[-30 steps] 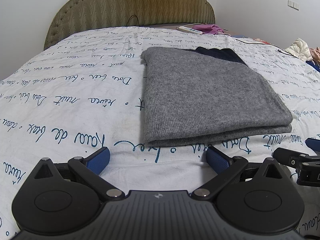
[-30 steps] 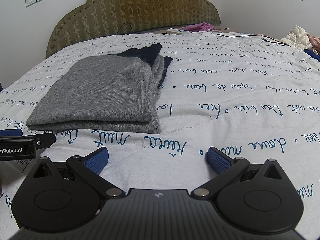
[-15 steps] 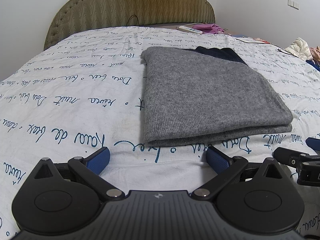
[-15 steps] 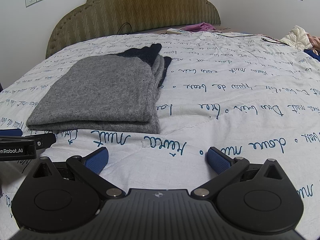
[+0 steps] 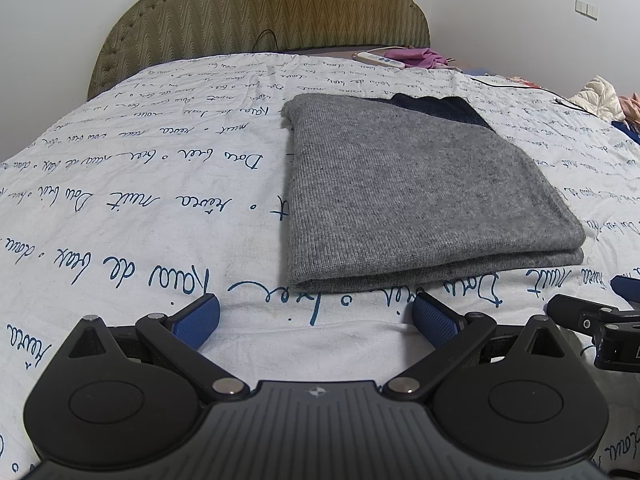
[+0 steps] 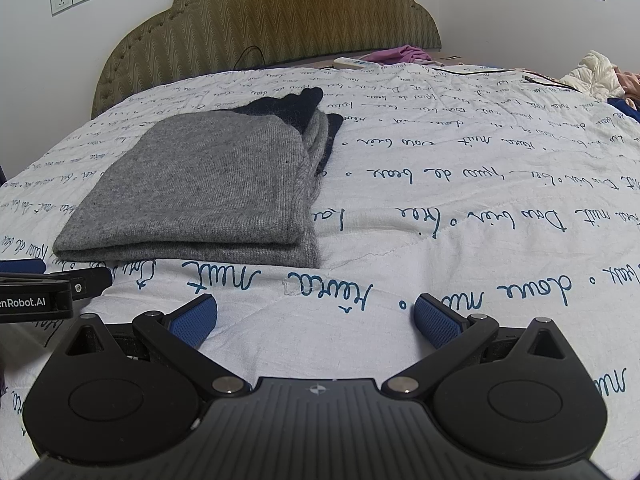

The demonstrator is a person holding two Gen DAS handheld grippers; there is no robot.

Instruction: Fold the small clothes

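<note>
Grey knit dominates the left wrist view: a folded sweater lies flat on the quilt, ahead of the left gripper and shifted toward its right finger, its near folded edge just beyond the fingertips but not touching them. A navy part of the garment shows at the far right corner of the fold. The jaws are spread wide, their blue pads apart with bare printed quilt between them and nothing held. Off past the right finger, the tip of the right gripper enters low at the frame edge, near the sweater's near right corner. Far ahead stand the headboard, a power strip and a purple cloth. From the right wrist view, the sweater sits ahead and to the left of the right gripper, beyond its left finger, with the navy part bunched at the far end. These jaws are also released and wide, pads resting above bare quilt, gripping nothing. The left gripper pokes in beside the left finger, just short of the sweater's near edge. A white garment lies far off to the right.
</note>
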